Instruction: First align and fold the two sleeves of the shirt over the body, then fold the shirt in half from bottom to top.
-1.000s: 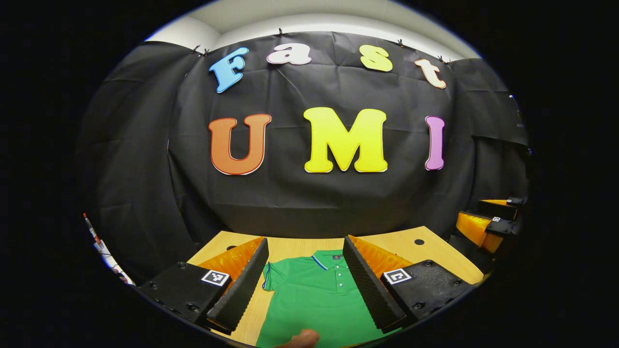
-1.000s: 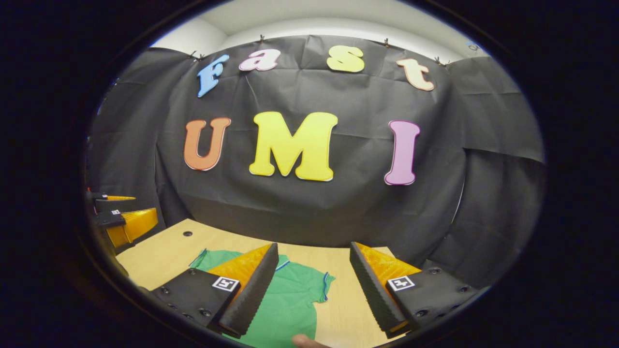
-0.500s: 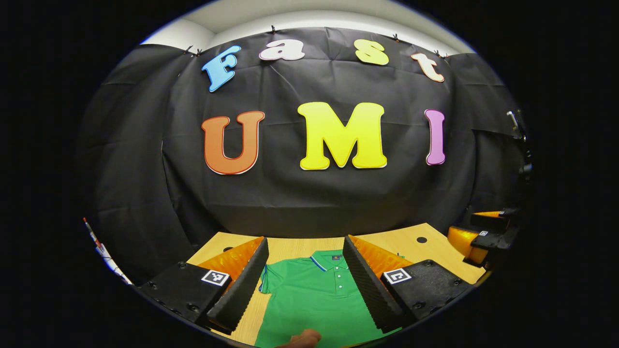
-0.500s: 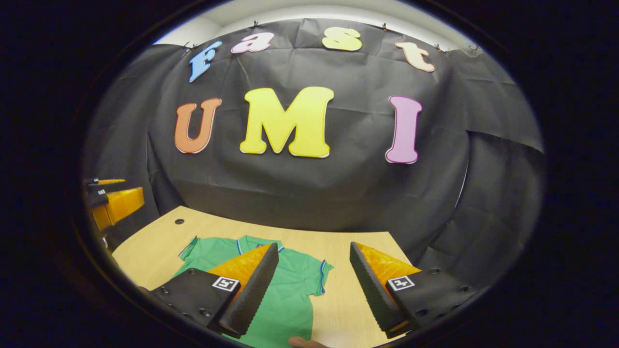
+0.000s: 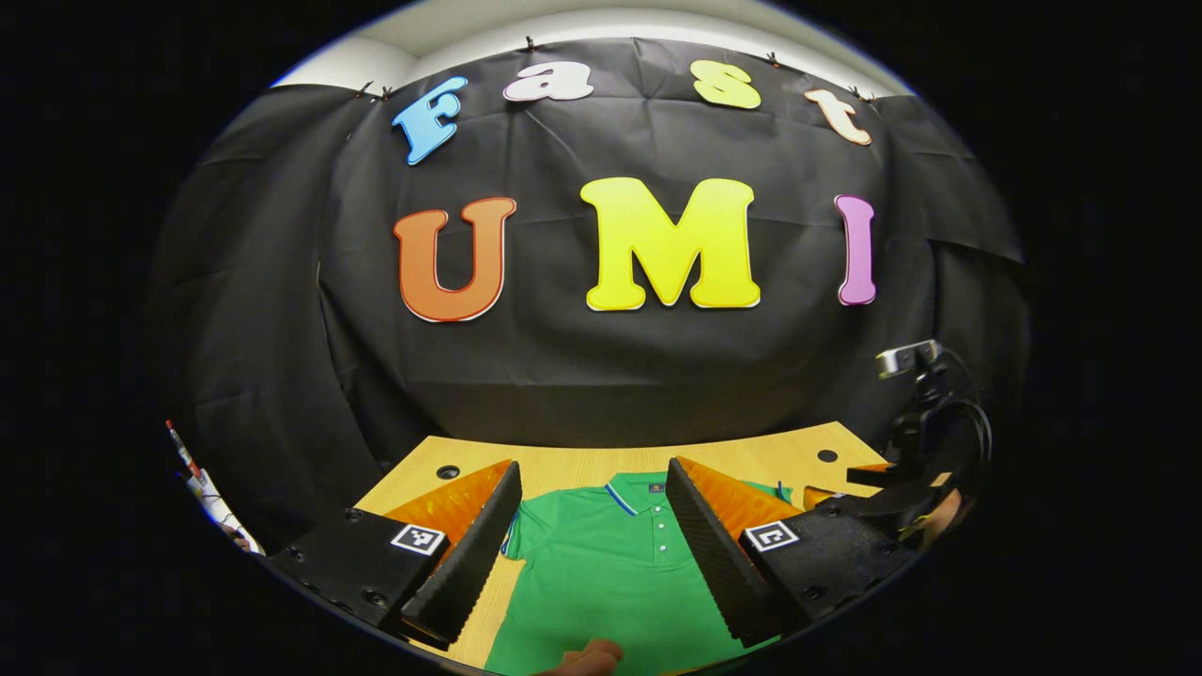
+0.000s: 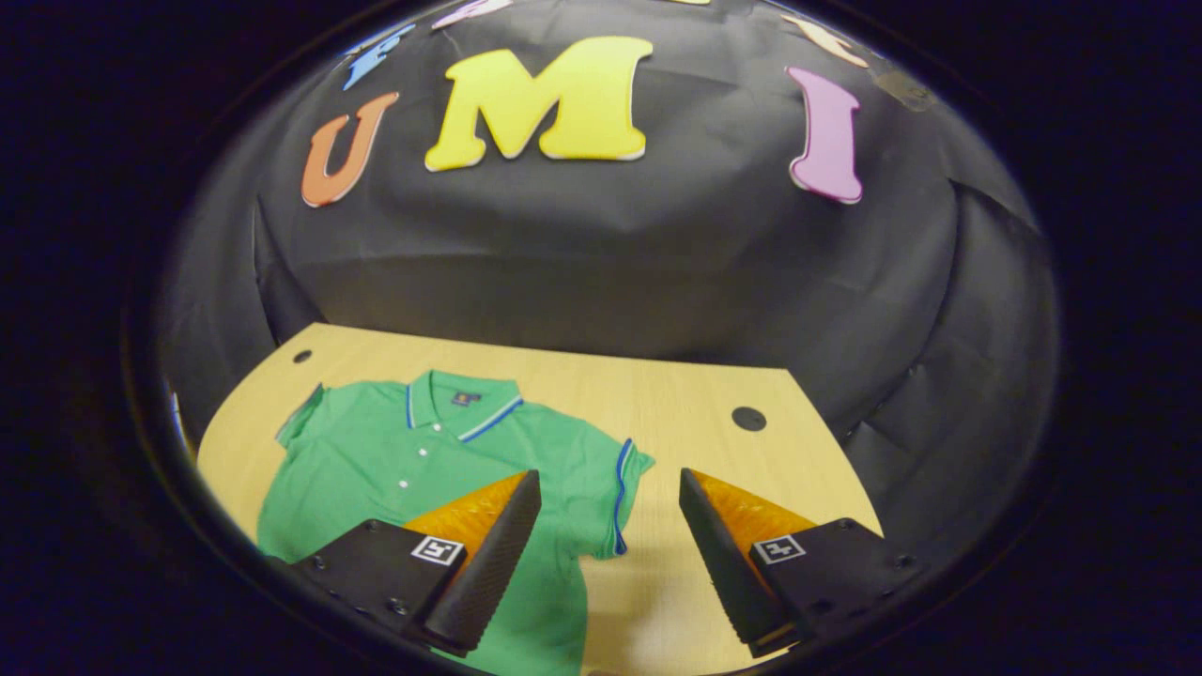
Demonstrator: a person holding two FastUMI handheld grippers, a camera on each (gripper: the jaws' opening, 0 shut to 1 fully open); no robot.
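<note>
Left gripper (image 5: pixel 592 540) fingers spread wide, holding nothing, poised above the green shirt (image 5: pixel 610 573) near its collar. Right gripper (image 6: pixel 610 549) fingers equally wide and empty, hanging over the shirt's right sleeve (image 6: pixel 615 493). The shirt lies flat, sleeves out, on the wooden surface (image 6: pixel 695 413).

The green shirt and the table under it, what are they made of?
The green shirt looks like soft, matte knitted cloth, probably cotton: it lies limp and flat, with a folded collar and small buttons. The table looks like pale wood or a wood-print board: smooth, with faint straight grain lines. Which one, the pictures can't settle.
</note>
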